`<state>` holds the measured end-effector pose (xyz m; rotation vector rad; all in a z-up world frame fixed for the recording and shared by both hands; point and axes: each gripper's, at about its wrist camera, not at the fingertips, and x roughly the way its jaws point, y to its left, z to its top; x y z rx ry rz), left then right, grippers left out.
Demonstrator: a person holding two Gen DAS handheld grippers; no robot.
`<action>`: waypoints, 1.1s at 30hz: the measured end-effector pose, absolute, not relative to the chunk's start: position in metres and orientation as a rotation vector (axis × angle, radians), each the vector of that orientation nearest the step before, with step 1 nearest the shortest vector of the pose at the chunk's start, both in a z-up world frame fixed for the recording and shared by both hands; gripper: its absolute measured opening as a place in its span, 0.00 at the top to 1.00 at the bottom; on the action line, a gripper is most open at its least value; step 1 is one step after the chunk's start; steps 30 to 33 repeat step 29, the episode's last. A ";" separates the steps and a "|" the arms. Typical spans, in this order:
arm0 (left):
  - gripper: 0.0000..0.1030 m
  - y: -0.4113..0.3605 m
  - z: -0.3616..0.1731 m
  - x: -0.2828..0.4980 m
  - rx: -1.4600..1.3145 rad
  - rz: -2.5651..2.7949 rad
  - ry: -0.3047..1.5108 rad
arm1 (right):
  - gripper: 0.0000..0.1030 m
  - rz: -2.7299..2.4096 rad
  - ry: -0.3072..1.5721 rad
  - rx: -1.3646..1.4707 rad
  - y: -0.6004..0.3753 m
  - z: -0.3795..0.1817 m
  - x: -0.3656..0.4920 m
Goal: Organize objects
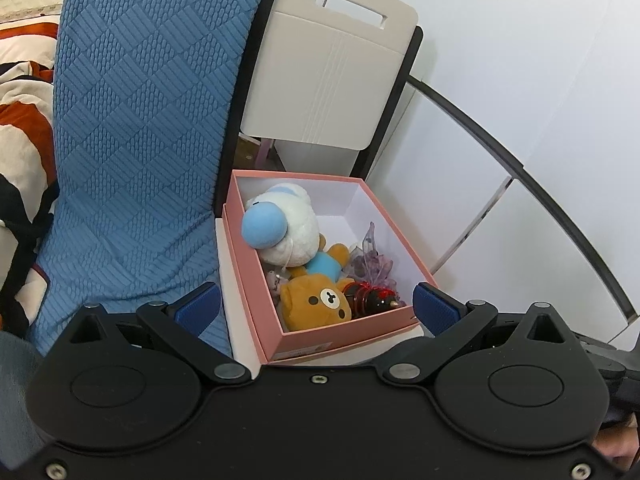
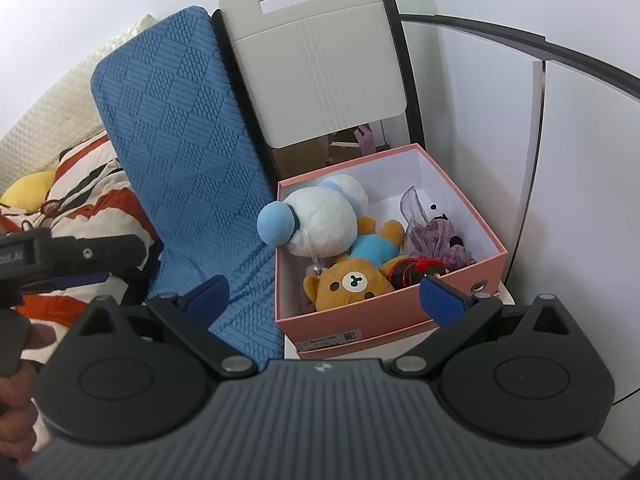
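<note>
Both tools are hanging with jaws wide apart and empty: left tool (image 1: 316,304), right tool (image 2: 324,294). The box (image 2: 360,322) of toys is lying just ahead of each, the bear (image 2: 352,282) stretching away, nearest the right tool

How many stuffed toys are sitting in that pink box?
2 for certain: a white plush with a blue nose at the pink cardboard box's left side, and a brown bear plush lying below it. Others may hide beneath them.

Blue textured cover (image 2: 180,128): draped left of the white chair back (image 2: 320,80).
Striped bedding (image 2: 80,200): far left, orange, white, black.
</note>
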<state>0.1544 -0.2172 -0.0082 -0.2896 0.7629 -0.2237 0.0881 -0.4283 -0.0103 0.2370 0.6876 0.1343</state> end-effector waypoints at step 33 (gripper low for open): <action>0.00 -0.220 -0.006 0.144 -0.255 -0.214 0.738 | 0.00 0.134 0.682 0.255 -0.433 -0.022 0.084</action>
